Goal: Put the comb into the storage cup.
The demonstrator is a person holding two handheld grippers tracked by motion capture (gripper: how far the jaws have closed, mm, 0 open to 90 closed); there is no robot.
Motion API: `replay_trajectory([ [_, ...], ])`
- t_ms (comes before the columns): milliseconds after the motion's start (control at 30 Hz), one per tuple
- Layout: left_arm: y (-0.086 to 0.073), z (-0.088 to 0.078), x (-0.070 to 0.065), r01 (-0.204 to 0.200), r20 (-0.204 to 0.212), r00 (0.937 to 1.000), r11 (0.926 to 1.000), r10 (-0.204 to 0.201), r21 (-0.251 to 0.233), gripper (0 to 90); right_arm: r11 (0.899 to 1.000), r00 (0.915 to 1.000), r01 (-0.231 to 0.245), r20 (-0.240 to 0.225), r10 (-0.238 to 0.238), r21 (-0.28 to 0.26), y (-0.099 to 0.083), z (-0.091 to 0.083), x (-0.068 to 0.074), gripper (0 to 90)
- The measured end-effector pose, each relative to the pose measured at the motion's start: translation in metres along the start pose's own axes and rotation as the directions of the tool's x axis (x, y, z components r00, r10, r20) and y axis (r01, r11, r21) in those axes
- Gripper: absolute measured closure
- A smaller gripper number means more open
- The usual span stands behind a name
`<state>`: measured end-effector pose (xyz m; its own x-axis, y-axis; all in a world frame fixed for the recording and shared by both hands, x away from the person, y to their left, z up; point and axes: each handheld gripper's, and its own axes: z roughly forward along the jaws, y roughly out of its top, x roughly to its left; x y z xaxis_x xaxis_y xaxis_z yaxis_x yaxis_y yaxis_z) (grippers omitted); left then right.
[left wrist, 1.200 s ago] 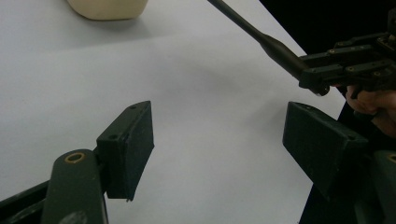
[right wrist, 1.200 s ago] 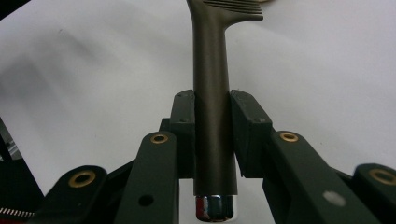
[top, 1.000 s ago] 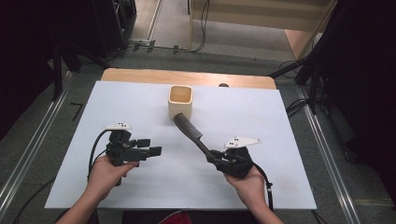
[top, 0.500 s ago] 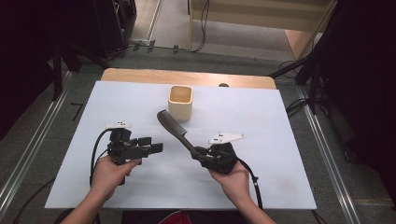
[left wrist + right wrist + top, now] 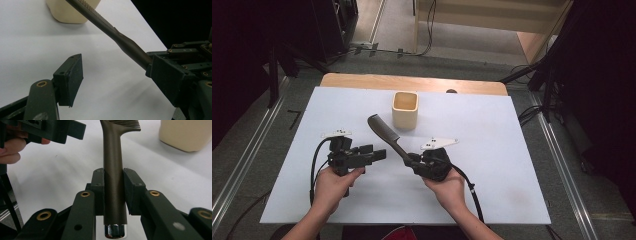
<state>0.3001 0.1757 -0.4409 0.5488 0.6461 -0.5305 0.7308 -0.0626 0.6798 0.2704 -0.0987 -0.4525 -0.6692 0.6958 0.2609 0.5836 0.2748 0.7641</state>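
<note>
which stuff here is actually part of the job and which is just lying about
In the job:
- comb, handle clamped in the right gripper
- left gripper, open, beside the comb
- beige cup, just past the comb's tip

Just lying about:
- small dark knob at the table's far edge
- cables on the floor behind the table

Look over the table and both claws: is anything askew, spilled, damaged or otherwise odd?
Nothing stands out. The cup stands upright on the white table, with nothing spilled. The right claw grips the comb squarely by its handle, and the comb looks undamaged. The left claw is open.
</note>
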Motion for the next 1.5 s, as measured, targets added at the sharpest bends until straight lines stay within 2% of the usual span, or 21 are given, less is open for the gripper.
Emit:
replay_trajectory([
  [167,0.000,0.001,0.000,0.000,-0.021,0.9998,0.9999,0.000,-0.012,26.7,1.000,1.0000,0.002,-0.002,-0.002,-0.001,0.003,0.007,0.002,70.2],
  [333,0.002,0.002,0.001,0.020,-0.021,0.9996,0.9996,-0.020,-0.019,26.5,1.000,1.0000,0.001,0.000,-0.001,-0.001,0.006,0.015,0.003,70.3],
  [500,0.004,0.005,0.003,0.069,-0.022,0.9973,0.9974,-0.070,-0.020,28.2,1.000,1.0000,-0.004,0.002,0.004,-0.016,0.010,0.021,0.005,70.2],
  [600,0.006,0.007,0.005,0.121,-0.008,0.9926,0.9927,-0.121,-0.005,30.2,1.000,0.9999,-0.014,0.003,0.014,-0.023,0.011,0.025,0.006,70.2],
  [800,0.008,0.007,0.006,0.119,-0.042,0.9918,0.9919,-0.121,-0.045,33.3,0.999,0.9997,-0.026,0.001,0.026,-0.041,0.012,0.030,0.009,70.2],
  [1067,0.010,0.014,0.006,0.101,-0.060,0.9926,0.9916,-0.106,-0.082,33.4,0.998,0.9996,-0.029,0.007,0.029,-0.062,0.015,0.035,0.012,70.2],
  [1500,0.012,0.023,0.010,0.150,-0.059,0.9860,0.9841,-0.156,-0.095,37.1,0.995,0.9991,-0.030,0.026,0.033,-0.091,0.014,0.043,0.018,70.2],
])
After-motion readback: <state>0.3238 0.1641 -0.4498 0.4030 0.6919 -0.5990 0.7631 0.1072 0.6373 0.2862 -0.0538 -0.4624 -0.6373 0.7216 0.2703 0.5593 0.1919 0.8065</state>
